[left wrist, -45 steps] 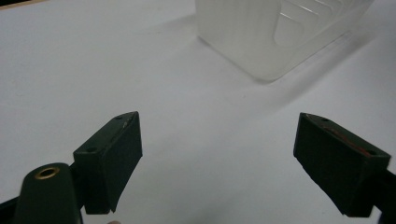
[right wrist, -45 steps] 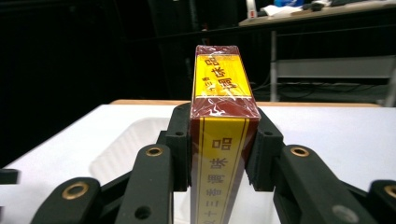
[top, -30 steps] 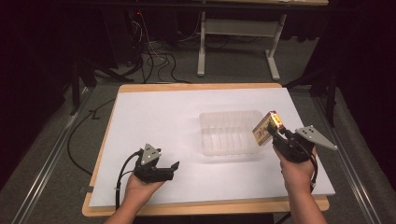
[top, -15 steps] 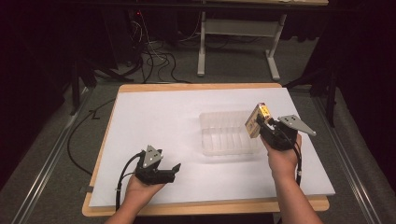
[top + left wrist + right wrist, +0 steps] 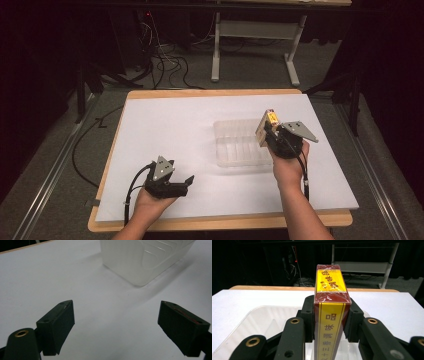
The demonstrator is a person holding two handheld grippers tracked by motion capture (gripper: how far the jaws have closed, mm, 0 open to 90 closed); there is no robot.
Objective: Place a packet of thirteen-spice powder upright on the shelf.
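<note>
A clear plastic bin (image 5: 240, 142) sits on the white table top (image 5: 165, 130), right of centre. My right gripper (image 5: 266, 131) is shut on a small red and yellow box (image 5: 265, 128), held above the bin's right edge. In the right gripper view the box (image 5: 330, 302) stands upright between the jaws, with the bin (image 5: 262, 322) below it. My left gripper (image 5: 187, 181) rests low near the table's front left, open and holding nothing. The left gripper view has the open left gripper (image 5: 117, 325) over bare white table, with the bin (image 5: 145, 257) farther off.
The white sheet lies on a wooden board (image 5: 220, 220) whose edge shows at the front. Cables (image 5: 165, 65) and a desk frame (image 5: 250, 45) stand on the dark floor behind the table. A metal rail (image 5: 45, 175) runs along the left side.
My right gripper has carried the box leftward from the table's right side to above the bin's right edge. The left gripper has stayed put.
</note>
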